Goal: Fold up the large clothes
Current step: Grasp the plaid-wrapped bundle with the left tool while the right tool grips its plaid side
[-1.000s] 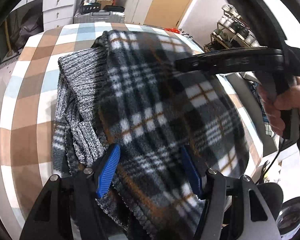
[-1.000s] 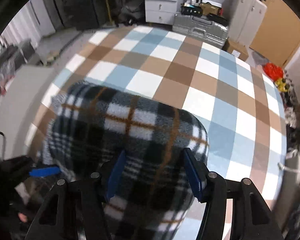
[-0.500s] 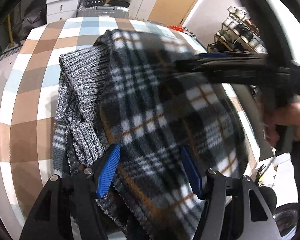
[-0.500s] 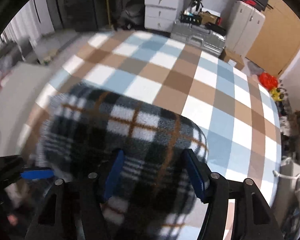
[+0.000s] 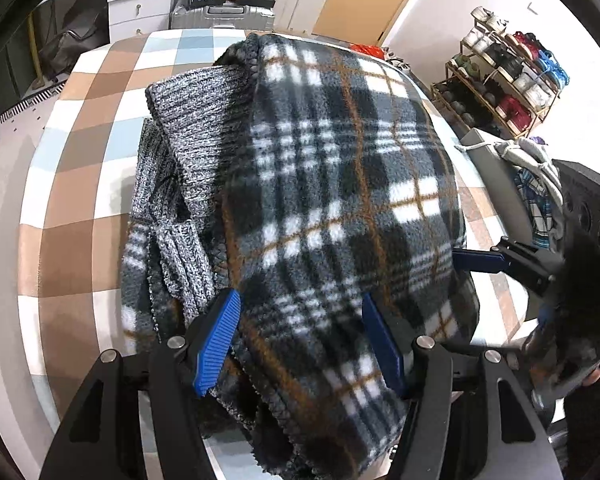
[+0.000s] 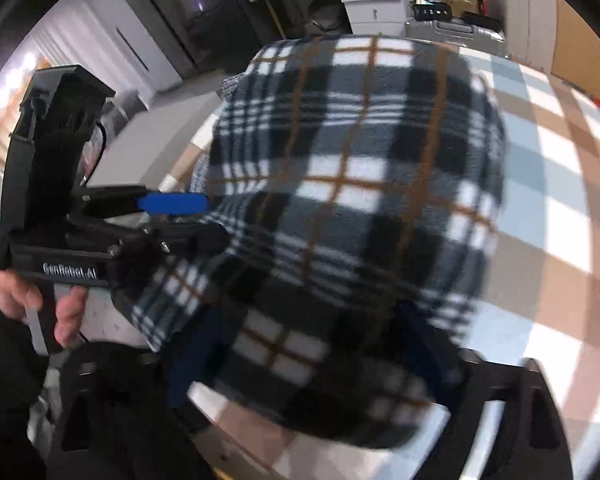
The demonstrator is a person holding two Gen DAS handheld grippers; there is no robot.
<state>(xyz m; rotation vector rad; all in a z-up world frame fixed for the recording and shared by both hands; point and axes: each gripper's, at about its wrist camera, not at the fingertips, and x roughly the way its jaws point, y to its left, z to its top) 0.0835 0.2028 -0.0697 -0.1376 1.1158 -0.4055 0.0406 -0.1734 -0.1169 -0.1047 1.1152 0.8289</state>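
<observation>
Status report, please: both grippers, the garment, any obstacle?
Left gripper open around plaid garment. Right gripper under plaid folds, state unclear. Garment partly folded on checked table. No obstacle seen.

The bench [image 5: 80, 184] wears a checked cloth of brown, pale blue and white squares, running back toward the far edge and out to the left. Directly on it lies a single heap of clothing — a plaid fleece garment [image 5: 340, 184] in black, grey and white with thin orange lines, folded over on top, and grey marled knit fabric [image 5: 188, 148] showing at its left side. In the right wrist view the checked cloth [image 6: 556, 208] lies to the right of the fleece [image 6: 360, 184] — blurred there.
</observation>
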